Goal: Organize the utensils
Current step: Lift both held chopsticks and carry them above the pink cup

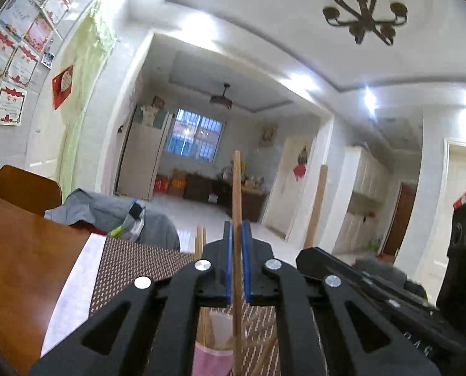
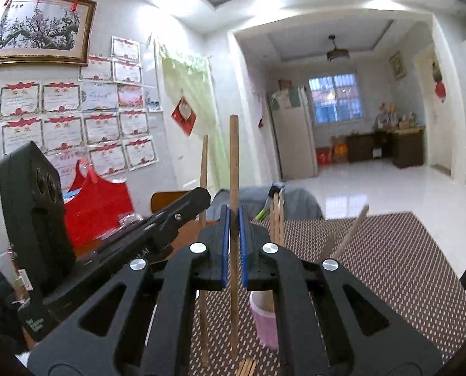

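The left gripper [image 1: 236, 235] is clamped on one upright chopstick [image 1: 236, 188], which runs from the bottom of the left view up between the blue pads to mid-frame. The right gripper [image 2: 233, 219] is likewise closed on its own upright chopstick [image 2: 234, 156], centre of the right view. Each gripper shows in the other's view: the right one [image 1: 308, 255] enters the left view from the lower right with its stick [image 1: 317, 206] standing just right of centre; the left one [image 2: 201, 195] enters the right view from the lower left, its stick [image 2: 204, 163] just left of centre. The two sticks stand near each other, apart.

Below both grippers, low in each frame, a pink cup [image 2: 266, 322] stands on a dotted brown mat [image 2: 389, 266] and holds several more chopsticks [image 2: 277, 216], their tips rising just right of the right gripper's pads. In the left view the cup [image 1: 212, 357] is at the bottom centre, mostly hidden by the linkage.

The mat's far edge lies mid-frame in the right view, with bare shiny floor [image 2: 374, 181] beyond it. In the left view the mat's left edge meets a white strip and then the wooden table [image 1: 19, 250], whose far edge is at the left, with a chair back [image 1: 29, 188] and grey cloth [image 1: 107, 210] behind it.

Only the right view shows loose sticks [image 2: 350, 232] leaning at right of centre, a bundle [image 2: 247, 368] at the bottom edge and a red bag [image 2: 98, 200] at left. Only the left view shows the chandelier [image 1: 364, 9] at upper right.
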The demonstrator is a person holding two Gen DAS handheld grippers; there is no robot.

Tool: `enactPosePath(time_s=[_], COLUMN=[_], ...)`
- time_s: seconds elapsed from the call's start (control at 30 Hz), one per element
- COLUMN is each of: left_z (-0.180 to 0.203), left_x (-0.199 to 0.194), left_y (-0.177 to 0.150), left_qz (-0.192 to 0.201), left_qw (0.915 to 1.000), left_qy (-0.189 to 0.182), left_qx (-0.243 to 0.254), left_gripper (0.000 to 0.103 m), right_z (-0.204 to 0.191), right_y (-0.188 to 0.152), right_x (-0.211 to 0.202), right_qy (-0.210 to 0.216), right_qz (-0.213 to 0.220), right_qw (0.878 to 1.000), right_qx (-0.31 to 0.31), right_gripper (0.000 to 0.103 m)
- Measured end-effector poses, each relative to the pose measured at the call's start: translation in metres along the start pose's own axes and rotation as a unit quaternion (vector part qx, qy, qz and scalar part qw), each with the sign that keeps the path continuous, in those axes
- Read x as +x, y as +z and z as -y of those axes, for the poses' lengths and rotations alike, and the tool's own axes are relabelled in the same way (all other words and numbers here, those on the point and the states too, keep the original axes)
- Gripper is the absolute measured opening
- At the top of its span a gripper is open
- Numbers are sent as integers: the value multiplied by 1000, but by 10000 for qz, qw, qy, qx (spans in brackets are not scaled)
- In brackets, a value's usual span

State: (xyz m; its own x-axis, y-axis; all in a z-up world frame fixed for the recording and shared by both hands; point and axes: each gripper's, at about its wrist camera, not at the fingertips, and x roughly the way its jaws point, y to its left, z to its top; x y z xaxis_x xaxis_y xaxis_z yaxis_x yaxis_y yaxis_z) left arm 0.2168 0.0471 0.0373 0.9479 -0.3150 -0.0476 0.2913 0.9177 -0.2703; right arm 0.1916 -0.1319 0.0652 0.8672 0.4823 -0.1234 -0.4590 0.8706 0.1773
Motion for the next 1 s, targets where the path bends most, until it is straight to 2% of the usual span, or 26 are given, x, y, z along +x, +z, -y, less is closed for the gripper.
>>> enactPosePath(time_s=[0.2,0.5,1.0], left_z=[-13,-31,-32], left_x=[25,59,75], left_y=[5,1,-19], left_qz=[399,594,637], left_qw=[9991,9976,9970], left_qy=[147,242,449], left_qx=[-91,-242,-36], left_gripper=[6,6,6], right_z=[4,12,21], right_y=[4,2,-8], right_x=[22,32,42], right_qy=[-257,-526,-573], right_qz=[368,630,572], right_qw=[9990,9966,9967], right_qx=[6,-80,-17], right_gripper=[6,6,6])
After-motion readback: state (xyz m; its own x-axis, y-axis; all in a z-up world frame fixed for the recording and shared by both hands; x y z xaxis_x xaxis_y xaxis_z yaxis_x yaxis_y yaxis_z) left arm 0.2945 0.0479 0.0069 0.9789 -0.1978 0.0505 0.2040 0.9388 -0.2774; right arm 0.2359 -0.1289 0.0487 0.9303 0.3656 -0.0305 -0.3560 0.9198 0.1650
